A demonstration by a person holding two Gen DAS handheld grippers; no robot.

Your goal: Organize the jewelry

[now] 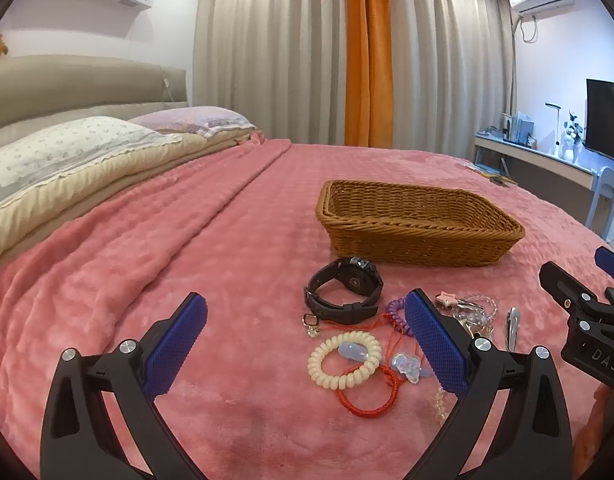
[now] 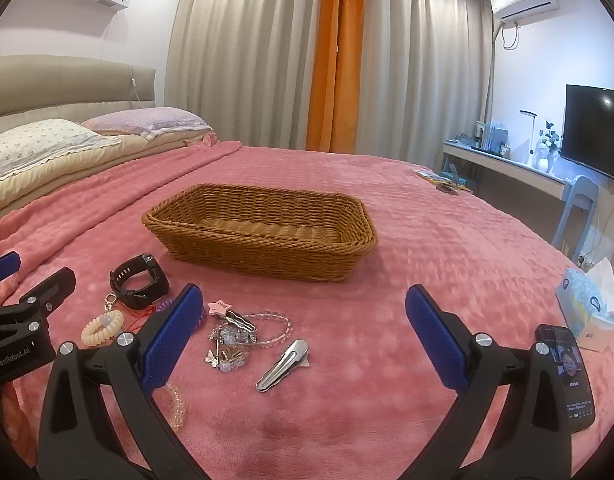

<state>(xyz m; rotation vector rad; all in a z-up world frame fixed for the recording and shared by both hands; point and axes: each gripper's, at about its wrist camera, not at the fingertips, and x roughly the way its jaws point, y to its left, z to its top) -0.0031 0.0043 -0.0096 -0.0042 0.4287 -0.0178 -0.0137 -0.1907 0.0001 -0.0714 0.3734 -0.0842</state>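
Note:
An empty wicker basket (image 1: 419, 228) (image 2: 263, 232) stands on the pink blanket. In front of it lie a black watch (image 1: 347, 292) (image 2: 141, 280), a cream spiral hair tie (image 1: 345, 360) (image 2: 103, 328), a red cord bracelet (image 1: 367, 394), a purple coil (image 1: 399, 314), a clear bead bracelet with charms (image 2: 247, 332) and a silver hair clip (image 2: 283, 364) (image 1: 513, 328). My left gripper (image 1: 307, 340) is open above the blanket, the hair tie between its fingers. My right gripper (image 2: 303, 340) is open, with the clip and charms between its fingers.
A phone (image 2: 567, 376) and a tissue box (image 2: 587, 300) lie at the right. Pillows (image 1: 67, 152) sit at the bed head on the left. A desk with a monitor (image 2: 595, 132) stands past the bed's right edge.

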